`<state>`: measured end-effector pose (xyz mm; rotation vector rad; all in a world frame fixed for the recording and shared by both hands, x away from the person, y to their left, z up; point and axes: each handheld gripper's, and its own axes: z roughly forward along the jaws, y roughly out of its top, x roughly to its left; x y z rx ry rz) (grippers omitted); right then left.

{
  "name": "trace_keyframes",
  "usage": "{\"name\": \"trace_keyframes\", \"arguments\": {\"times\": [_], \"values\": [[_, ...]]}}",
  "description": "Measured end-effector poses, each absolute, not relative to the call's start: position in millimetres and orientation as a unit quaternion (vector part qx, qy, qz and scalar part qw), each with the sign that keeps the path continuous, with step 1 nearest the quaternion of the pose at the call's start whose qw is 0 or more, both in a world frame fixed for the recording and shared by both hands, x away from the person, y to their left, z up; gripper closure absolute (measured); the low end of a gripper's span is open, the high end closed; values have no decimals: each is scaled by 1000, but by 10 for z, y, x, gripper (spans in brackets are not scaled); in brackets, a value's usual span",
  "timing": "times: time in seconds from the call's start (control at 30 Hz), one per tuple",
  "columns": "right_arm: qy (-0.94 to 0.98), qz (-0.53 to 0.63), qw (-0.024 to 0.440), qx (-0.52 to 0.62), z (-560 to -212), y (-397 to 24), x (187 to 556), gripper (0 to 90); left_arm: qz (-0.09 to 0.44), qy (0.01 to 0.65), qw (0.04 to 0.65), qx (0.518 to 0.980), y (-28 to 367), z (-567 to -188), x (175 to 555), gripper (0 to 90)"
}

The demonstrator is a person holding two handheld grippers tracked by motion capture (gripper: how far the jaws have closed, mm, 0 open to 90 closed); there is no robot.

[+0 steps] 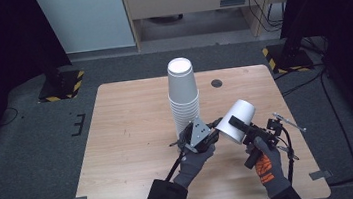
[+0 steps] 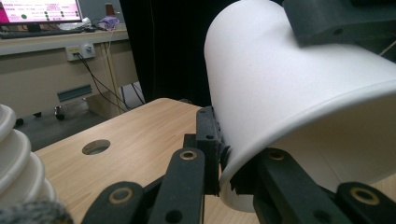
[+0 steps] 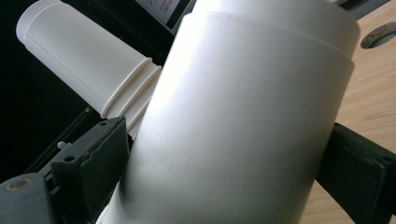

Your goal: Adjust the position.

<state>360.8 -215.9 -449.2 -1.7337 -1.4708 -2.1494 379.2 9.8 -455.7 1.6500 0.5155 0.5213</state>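
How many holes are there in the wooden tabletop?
1: a round hole near the table's far edge, right of the stack of cups. The cups or hands may hide others.

In the high view the stack's (image 1: 183, 98) foot is hidden behind the left gripper (image 1: 208, 135), and the cup's (image 1: 237, 121) mouth faces away, down at the lower middle. In the left gripper view the cup (image 2: 299, 98) runs off the right edge. In the right gripper view it (image 3: 243, 121) covers the middle, cut at top and bottom.
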Motion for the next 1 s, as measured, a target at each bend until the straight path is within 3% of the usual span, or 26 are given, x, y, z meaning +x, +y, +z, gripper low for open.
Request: {"name": "trace_keyframes", "arguments": {"times": [0.37,1.0], "values": [[-464,-690,2,-556,-4497,-2198,3636,65,217,218,616,725,156,-4544,3740,841],[-463,-679,-59,-567,-4498,-2401,3679,112,203,209,607,739,362,-4470,3655,856]]}}
